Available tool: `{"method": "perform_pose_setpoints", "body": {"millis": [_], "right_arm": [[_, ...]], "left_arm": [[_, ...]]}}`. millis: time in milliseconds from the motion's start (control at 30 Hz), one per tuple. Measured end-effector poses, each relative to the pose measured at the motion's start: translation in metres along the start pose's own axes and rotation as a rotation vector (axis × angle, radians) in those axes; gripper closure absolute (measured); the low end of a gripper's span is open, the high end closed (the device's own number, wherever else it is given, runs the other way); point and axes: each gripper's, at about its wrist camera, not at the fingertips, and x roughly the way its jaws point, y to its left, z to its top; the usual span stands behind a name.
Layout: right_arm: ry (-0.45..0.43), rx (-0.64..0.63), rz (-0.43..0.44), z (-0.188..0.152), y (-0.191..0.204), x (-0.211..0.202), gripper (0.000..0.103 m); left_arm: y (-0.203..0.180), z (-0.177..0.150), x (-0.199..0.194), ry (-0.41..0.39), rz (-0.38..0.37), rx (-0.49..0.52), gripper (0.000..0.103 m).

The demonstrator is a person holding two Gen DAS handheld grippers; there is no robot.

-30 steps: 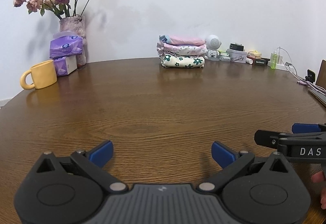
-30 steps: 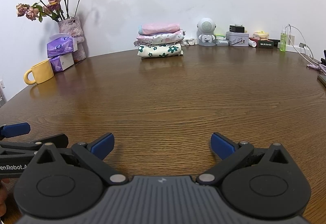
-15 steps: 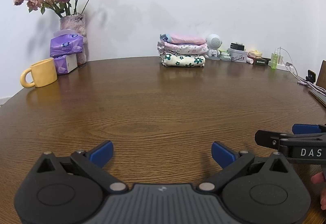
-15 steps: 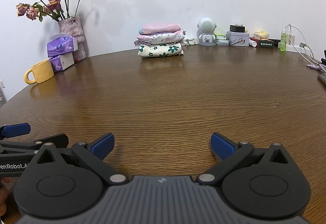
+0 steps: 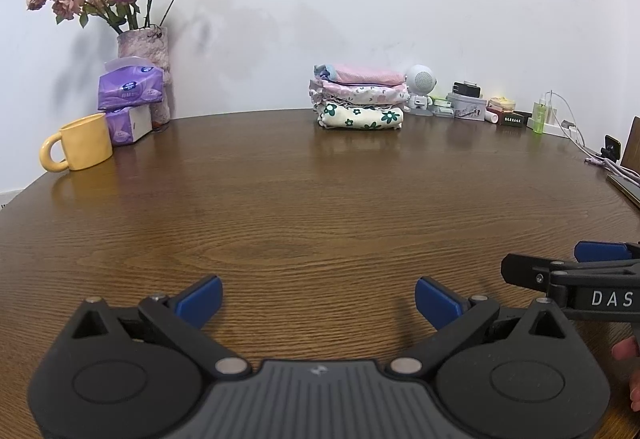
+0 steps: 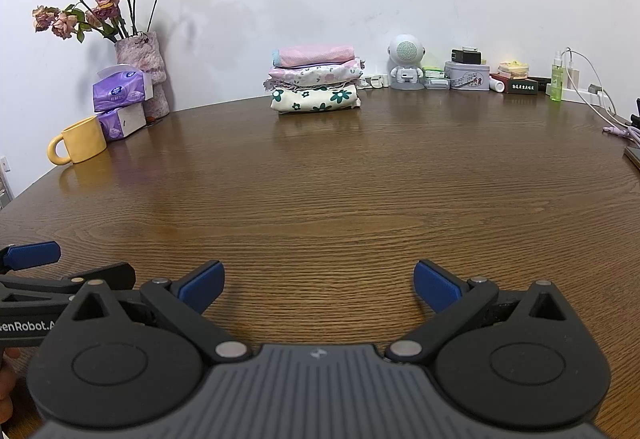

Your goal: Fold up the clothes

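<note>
A stack of three folded clothes (image 5: 359, 97) (image 6: 316, 84) sits at the far side of the round wooden table (image 5: 320, 199) (image 6: 340, 191): a pink piece on top, a pale floral one in the middle, a cream one with green flowers at the bottom. My left gripper (image 5: 318, 301) hovers over the table's near edge, open, with nothing between its blue pads. My right gripper (image 6: 318, 285) is beside it, open and empty too. Each gripper's side shows at the edge of the other's view. No loose garment is in view.
At the far left stand a yellow mug (image 5: 78, 143) (image 6: 78, 145), purple tissue packs (image 5: 130, 99) (image 6: 120, 95) and a vase of dried roses (image 5: 146, 51) (image 6: 140, 55). A white robot-shaped speaker (image 5: 419, 87) (image 6: 406, 63), boxes, a green bottle (image 6: 557, 79) and cables (image 5: 600, 155) line the far right.
The left wrist view has tilted slightly, so the far objects sit a little higher or lower in frame. Both grippers stay open in place.
</note>
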Motion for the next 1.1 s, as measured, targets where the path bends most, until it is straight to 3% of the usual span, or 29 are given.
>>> {"method": "perform_pose_setpoints", "body": {"millis": [1100], "right_arm": [[0.004,0.001,0.001,0.0006,0.0001,0.0008,0.000]], "left_arm": [[-0.0010,0.0019,0.0011,0.011,0.001,-0.005,0.000]]}}
